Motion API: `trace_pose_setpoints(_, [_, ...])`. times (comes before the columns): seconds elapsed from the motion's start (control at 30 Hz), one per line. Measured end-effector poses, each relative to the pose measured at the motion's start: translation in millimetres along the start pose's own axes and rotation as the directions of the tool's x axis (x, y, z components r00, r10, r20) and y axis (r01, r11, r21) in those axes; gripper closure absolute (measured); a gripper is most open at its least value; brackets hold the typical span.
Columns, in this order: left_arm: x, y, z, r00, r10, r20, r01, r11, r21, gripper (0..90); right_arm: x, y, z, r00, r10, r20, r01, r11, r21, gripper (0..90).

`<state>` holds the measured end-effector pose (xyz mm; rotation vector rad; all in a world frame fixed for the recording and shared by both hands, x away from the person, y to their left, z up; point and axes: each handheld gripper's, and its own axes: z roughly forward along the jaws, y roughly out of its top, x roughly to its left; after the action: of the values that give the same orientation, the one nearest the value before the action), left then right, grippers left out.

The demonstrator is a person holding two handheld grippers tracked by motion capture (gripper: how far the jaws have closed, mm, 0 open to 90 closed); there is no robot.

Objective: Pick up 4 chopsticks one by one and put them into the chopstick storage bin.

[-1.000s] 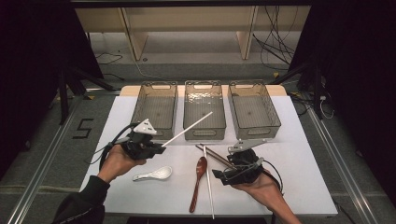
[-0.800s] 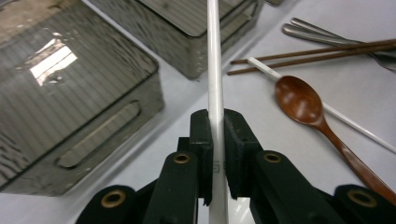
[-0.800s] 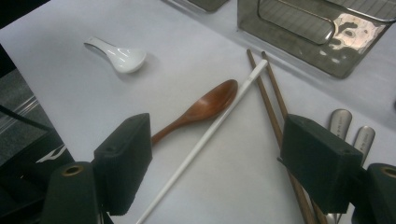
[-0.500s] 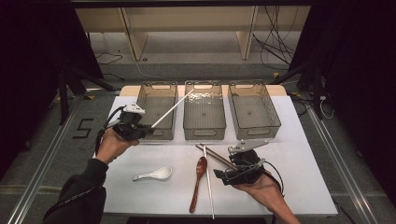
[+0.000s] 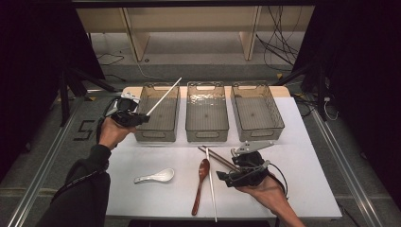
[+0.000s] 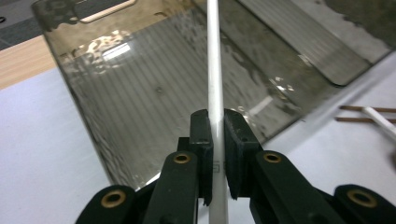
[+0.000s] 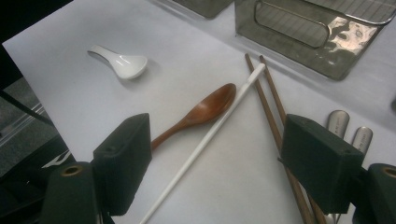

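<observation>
Jaws of my left gripper (image 5: 142, 117) are squeezed tight on a white chopstick (image 5: 163, 97). I hold it up in the air, and its long end slants over the left bin (image 5: 158, 135). My right gripper (image 5: 243, 176) rests low by the table (image 5: 302, 179) with its jaws wide apart and nothing in them. In front of it lie a wooden spoon (image 7: 201, 112), another white chopstick (image 7: 205, 140) and two brown chopsticks (image 7: 273, 109). A white spoon (image 5: 155, 177) lies near.

Slim white chopstick (image 5: 163, 97), straight, tilted up and away, slanting above the left-hand smoky clear bin (image 5: 158, 125)
</observation>
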<state>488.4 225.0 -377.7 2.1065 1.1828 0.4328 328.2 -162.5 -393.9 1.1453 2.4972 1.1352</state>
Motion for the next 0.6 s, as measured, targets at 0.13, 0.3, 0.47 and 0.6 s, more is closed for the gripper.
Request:
trace_pose_setpoints(0.13, [8.7, 1.3, 7.9, 0.9995, -0.028, -0.017, 0.028, 0.9996, 0.006, 82.4, 0.2, 0.1, -1.0, 1.0, 0.004, -0.004, -0.004, 1.0, -0.002, 25.3])
trace_pose_setpoints(0.3, [16.1, 2.1, 13.6, 0.9983, -0.046, -0.036, 0.047, 0.9987, 0.022, 82.4, 0.0, -0.3, -0.8, 1.0, 0.0, -0.007, 0.0, 1.0, -0.001, 25.3])
trace_pose_setpoints(0.47, [15.4, 2.6, 18.2, 0.9983, -0.047, -0.036, 0.048, 0.9985, 0.027, 82.4, 0.0, 0.0, -0.4, 1.0, -0.002, -0.009, 0.002, 1.0, 0.002, 25.4])
trace_pose_setpoints(0.6, [17.3, 2.3, 23.3, 0.9972, -0.063, -0.041, 0.065, 0.9972, 0.037, 82.3, 0.8, 0.1, 0.0, 0.9999, -0.003, -0.013, 0.003, 1.0, 0.009, 25.4])
